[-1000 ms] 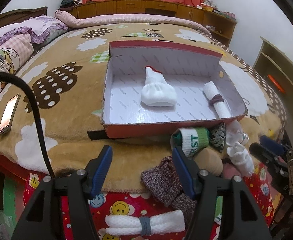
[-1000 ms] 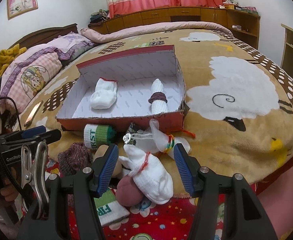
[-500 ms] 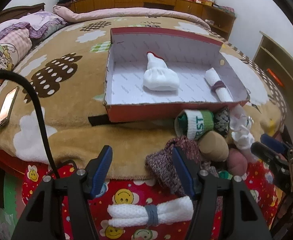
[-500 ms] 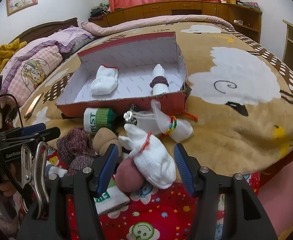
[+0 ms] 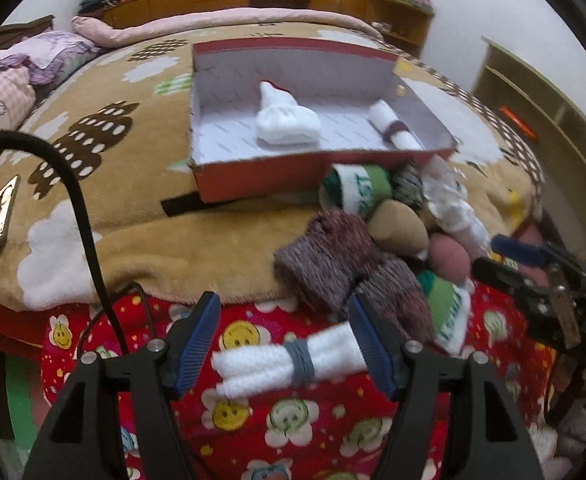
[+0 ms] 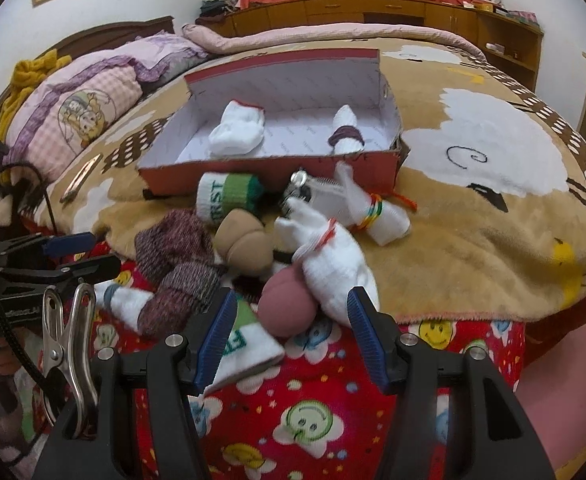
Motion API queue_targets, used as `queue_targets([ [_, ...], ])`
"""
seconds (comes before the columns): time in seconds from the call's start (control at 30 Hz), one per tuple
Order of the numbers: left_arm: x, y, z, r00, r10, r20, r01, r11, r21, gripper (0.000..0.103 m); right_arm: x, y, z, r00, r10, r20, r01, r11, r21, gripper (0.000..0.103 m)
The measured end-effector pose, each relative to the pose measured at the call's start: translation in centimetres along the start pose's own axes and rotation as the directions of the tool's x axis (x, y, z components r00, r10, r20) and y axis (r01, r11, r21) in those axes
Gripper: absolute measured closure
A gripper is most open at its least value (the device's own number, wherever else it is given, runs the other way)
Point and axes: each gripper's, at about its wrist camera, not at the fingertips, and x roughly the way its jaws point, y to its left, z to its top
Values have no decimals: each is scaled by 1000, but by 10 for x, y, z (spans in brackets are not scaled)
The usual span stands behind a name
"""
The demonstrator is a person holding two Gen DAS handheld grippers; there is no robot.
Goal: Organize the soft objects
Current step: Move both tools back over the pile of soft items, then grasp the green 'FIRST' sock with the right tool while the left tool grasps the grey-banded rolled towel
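My left tongs are opening over the white rolled towel on the red sheet at the bed's edge.
Light and squashy: I'd pinch beside its grey band. My right tongs hang half open, empty.

Sock pile crowds the box's front; box middle free

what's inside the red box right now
Inside the red box: a folded white sock and a rolled white sock with a dark band. Its near wall hides part of the floor.
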Motion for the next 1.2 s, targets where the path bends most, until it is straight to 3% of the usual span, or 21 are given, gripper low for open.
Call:
queue_targets([
  [0.5,5,-10,-28,999,-8,-51,16,990,143,31,0,18,-23,995,23,-99,-27,999,-47,44],
  [0.6,13,-10,-27,997,28,-72,-16,987,159,31,5,24,-26,991,43,-128,-51,997,-60,44],
  [0.77,23,-13,-28,996,29,-87,-9,976,220,31,17,28,-29,985,46,-167,-58,996,-70,44],
  [0.97,45,-14,-32,986,22,-167,26,960,280,31,28,30,-30,979,55,-196,-70,995,-73,44],
  [1.2,48,-15,-33,991,22,-135,18,956,293,32,38,29,-28,975,63,-212,-79,995,-67,44],
])
